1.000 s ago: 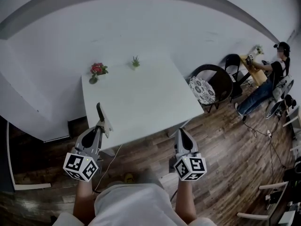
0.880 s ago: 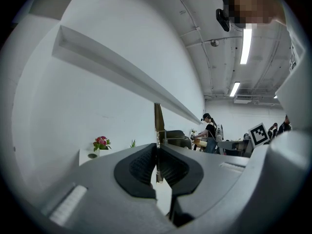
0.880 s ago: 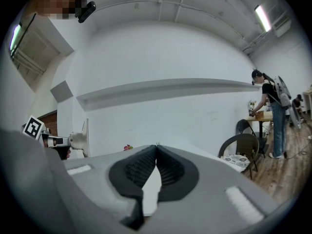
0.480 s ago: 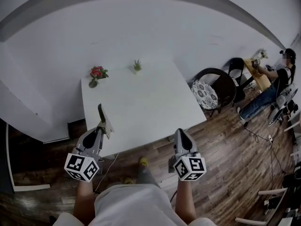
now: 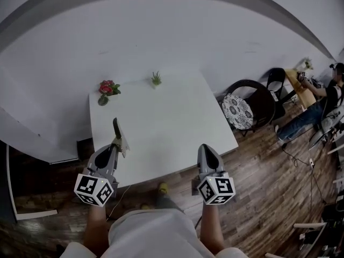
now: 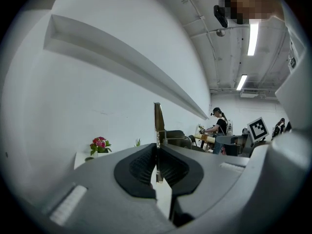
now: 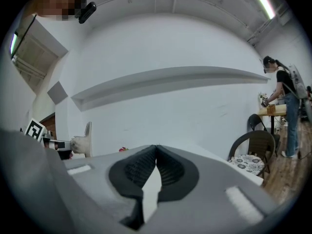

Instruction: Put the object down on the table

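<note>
Presently: one object (image 5: pixel 117 133), in left gripper (image 5: pixel 116 145)

Left gripper, one: jaws clamped on the object, upright over the near-left edge of the table (image 5: pixel 161 117). Right gripper (image 5: pixel 207 150), one: jaws together, empty. Table, one. Red plant (image 5: pixel 107 87), one; green plant (image 5: pixel 156 79), one. Chairs (image 5: pixel 252 98), two.

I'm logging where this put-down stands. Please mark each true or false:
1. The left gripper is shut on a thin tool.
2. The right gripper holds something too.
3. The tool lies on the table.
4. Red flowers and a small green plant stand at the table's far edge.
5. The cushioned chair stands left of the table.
1. True: the left gripper is clamped on the thin tool.
2. False: the right gripper has its jaws together with nothing between them.
3. False: the tool is held over the near edge of the table, not laid down.
4. True: red flowers, green plant.
5. False: the chair stands right of it.
</note>
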Motion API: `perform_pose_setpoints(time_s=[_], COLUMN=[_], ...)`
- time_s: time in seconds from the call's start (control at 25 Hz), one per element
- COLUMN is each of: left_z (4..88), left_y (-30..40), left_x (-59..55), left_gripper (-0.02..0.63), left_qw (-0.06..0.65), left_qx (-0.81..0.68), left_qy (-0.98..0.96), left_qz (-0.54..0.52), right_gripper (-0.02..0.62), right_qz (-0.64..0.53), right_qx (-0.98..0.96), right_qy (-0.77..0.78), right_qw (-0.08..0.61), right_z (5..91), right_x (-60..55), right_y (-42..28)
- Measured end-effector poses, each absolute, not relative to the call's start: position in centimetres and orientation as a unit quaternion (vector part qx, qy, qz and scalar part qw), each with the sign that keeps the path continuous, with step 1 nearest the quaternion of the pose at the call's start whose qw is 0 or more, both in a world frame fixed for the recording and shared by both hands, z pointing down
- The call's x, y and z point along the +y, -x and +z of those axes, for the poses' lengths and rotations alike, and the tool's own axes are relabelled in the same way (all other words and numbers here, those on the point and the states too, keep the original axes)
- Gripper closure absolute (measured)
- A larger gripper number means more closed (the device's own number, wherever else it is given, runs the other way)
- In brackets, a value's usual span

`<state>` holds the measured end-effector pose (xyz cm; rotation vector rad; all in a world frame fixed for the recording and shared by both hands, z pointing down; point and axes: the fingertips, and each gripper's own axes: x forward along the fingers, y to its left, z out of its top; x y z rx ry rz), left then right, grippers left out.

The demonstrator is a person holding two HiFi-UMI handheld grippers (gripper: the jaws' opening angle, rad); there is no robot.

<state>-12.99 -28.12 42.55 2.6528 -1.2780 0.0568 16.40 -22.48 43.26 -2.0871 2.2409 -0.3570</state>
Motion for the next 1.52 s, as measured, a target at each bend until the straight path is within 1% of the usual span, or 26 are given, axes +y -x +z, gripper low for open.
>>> perform_pose_setpoints(time_s=[0.8,1.08,1.4,1.52], left_z=[43.8,44.1,44.9,45.4], left_y=[5.8,3.8,3.0,2.5], left_x=[-35.7,-36.6,-37.9,-38.6], left_gripper=[0.597,0.597,0.597,0.597], left_qw=[0.066,0.018,-0.018,-0.055], left_qx=[-0.475,-0.476,-0.475,-0.469], left_qy=[-0.875,-0.871,-0.862,-0.855], left_qz=[0.073,0.125,0.175,0.213], right_gripper=[0.592,0.592,0.592,0.592], right_qz=[-0.128,-0.134,-0.138,-0.144], right_qx=[0.771,0.779,0.787,0.786], right_qy=[0.622,0.611,0.599,0.598], right_qw=[0.043,0.049,0.054,0.056], right_z=[44.8,45.4,45.6,45.9], right_x=[-33.1,-34.6,-35.7,-35.9], right_y=[-22.5,-23.5,-23.4,-23.8])
